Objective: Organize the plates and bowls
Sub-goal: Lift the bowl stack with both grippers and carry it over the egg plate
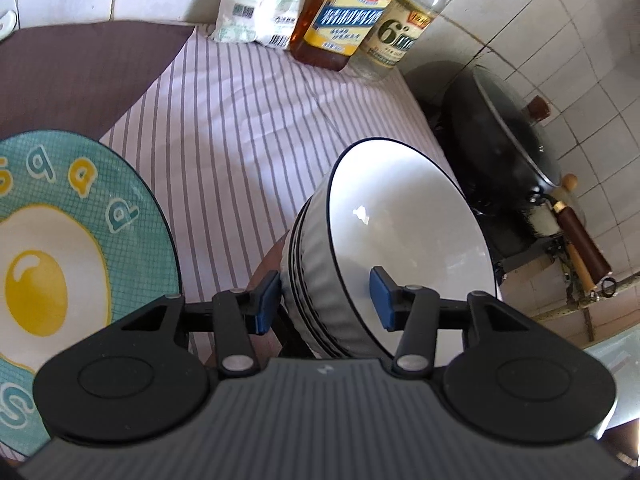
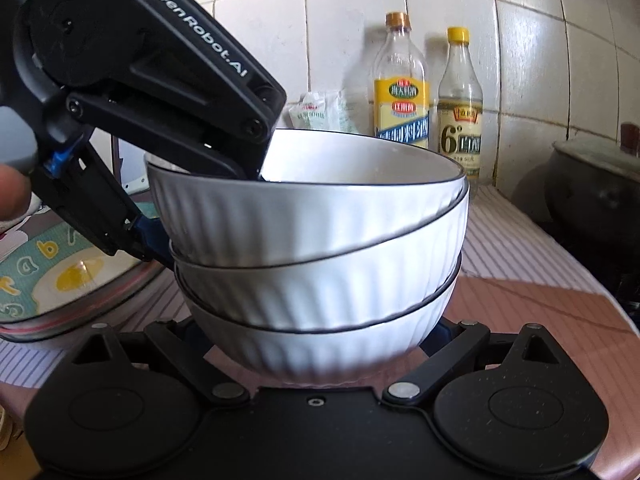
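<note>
Jaws of the left gripper [image 1: 325,300] stand part open, straddling the wall of the bowls [image 2: 316,248]: one blue pad [image 1: 267,302] lies against the ribbed outside, the other pad [image 1: 382,298] sits inside the top bowl, and a gap shows between that inner pad and the white wall, so no firm pinch is visible; in the right wrist view the same gripper comes in from the upper left, one finger dipping over the rim, the other low against the side of the stack. The right gripper [image 2: 320,344] has its jaws set wide around the bottom bowl, its fingers mostly hidden behind the bowl; whether the pads press on it I cannot tell. Three white ribbed bowls with dark rims are nested, the top one tilted in the stack; they rest on a brown patch of the table at the edge of the striped cloth [image 1: 240,112]. Just left of the stack lies a teal plate [image 1: 80,220] printed with a fried egg. Farther back, near the tiled wall [image 2: 280,20], stand two bottles [image 2: 402,92] and a white packet [image 1: 256,4]; to the right sits a dark wok [image 1: 508,136].
</note>
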A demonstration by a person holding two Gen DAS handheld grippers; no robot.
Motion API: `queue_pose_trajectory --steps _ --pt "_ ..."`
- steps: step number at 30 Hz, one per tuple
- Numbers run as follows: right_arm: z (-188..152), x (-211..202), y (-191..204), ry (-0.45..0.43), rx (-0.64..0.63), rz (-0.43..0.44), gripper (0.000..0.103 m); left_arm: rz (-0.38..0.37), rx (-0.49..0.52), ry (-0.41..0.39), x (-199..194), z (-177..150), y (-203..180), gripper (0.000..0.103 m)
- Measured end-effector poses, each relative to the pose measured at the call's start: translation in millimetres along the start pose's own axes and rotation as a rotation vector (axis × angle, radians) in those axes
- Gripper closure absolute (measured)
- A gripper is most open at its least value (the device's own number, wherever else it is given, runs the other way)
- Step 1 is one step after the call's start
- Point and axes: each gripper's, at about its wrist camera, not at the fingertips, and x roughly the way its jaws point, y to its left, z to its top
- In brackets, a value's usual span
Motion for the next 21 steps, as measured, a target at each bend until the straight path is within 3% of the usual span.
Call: queue_pose_trajectory --steps 12,17,21 --pt "47 -36 29 -0.063 -0.060 0.044 0.004 -0.018 0.043 -0.074 -80 4 -2 0.057" --pt "72 -43 56 -0.109 -0.093 0.095 0.004 0.016 0.041 -0.151 -124 2 12 0.057" --pt "88 -36 83 -0.122 -0.100 0.164 0.004 0.067 0.040 -0.165 -154 4 33 0.057"
